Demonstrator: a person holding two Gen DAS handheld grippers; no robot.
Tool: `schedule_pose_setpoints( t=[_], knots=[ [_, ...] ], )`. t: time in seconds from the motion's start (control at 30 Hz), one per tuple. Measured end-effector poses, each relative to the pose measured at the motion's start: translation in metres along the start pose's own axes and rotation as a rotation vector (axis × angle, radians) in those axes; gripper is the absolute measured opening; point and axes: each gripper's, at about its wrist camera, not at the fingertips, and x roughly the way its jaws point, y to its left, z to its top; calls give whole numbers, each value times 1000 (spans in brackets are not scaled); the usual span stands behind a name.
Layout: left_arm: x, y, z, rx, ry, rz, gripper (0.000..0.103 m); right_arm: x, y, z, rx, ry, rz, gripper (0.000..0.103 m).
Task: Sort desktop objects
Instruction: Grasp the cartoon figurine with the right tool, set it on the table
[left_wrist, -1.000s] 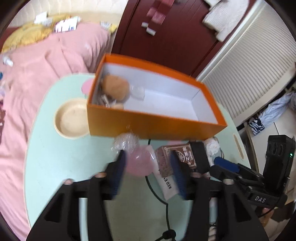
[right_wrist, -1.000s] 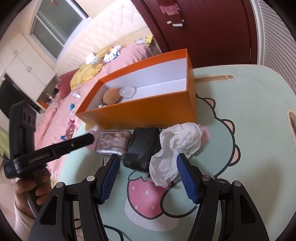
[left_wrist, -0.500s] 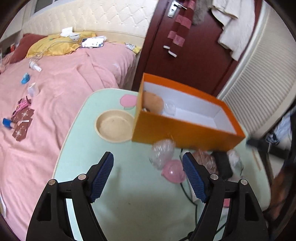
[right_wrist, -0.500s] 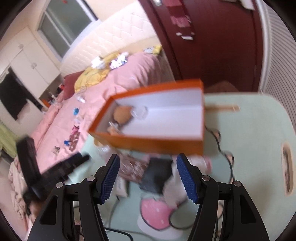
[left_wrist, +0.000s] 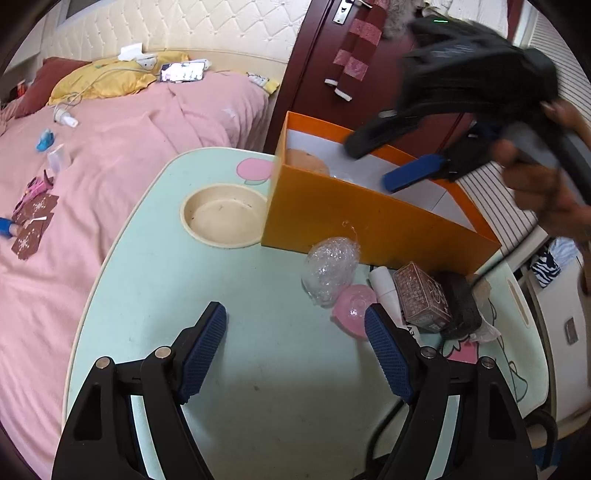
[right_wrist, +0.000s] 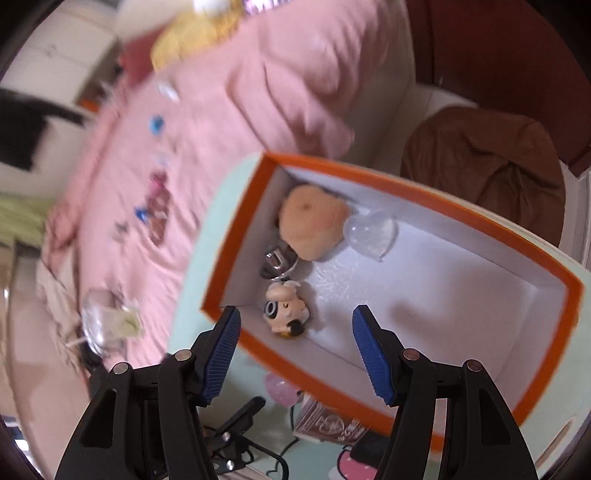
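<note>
Up above the orange box, the right gripper hangs with its blue pads spread wide and nothing between them; the left wrist view shows the same tool blurred over the box's far half, held in a hand. Directly below it, at the box's near-left end, lie a cartoon head figurine, a shiny metal piece, a tan plush ball and a clear plastic shell touching the plush; the remaining white floor of the box is bare.

Lower down, the left gripper hovers over the mint-green table, jaws likewise wide and empty. Just beyond its right pad sits a pink dome-shaped piece, touching a crumpled clear plastic bag that leans near the box's front wall. Right of these come a white tube, a brown patterned box and a black object, packed side by side. A beige round recess sits in the table just left of the box. Past the table edge spreads a pink bedspread strewn with small items, a yellow pillow at its head.
</note>
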Motion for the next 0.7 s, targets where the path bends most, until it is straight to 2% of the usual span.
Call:
schedule_pose_setpoints(
  t=[0.13, 0.23, 0.3, 0.33, 0.37, 0.5, 0.7],
  knots=[
    [1, -4, -2, 23, -12, 6, 81, 37, 8, 17, -22, 148, -5, 62],
    [1, -4, -2, 31, -15, 9, 81, 58, 11, 21, -27, 232, -38, 56],
    [1, -3, -2, 28, -13, 4, 81, 70, 9, 23, -22, 279, -65, 45],
    [1, -3, -2, 26, -13, 1, 81, 70, 10, 24, -43, 280, -86, 42],
    [0, -3, -2, 23, -16, -2, 81, 68, 12, 25, -60, 279, -103, 34],
    [-1, -3, -2, 21, -17, -4, 81, 60, 9, 20, -74, 229, -156, 34],
    [0, -5, -3, 32, -17, 5, 81, 20, 2, 8, -60, 69, -134, 34]
  ],
)
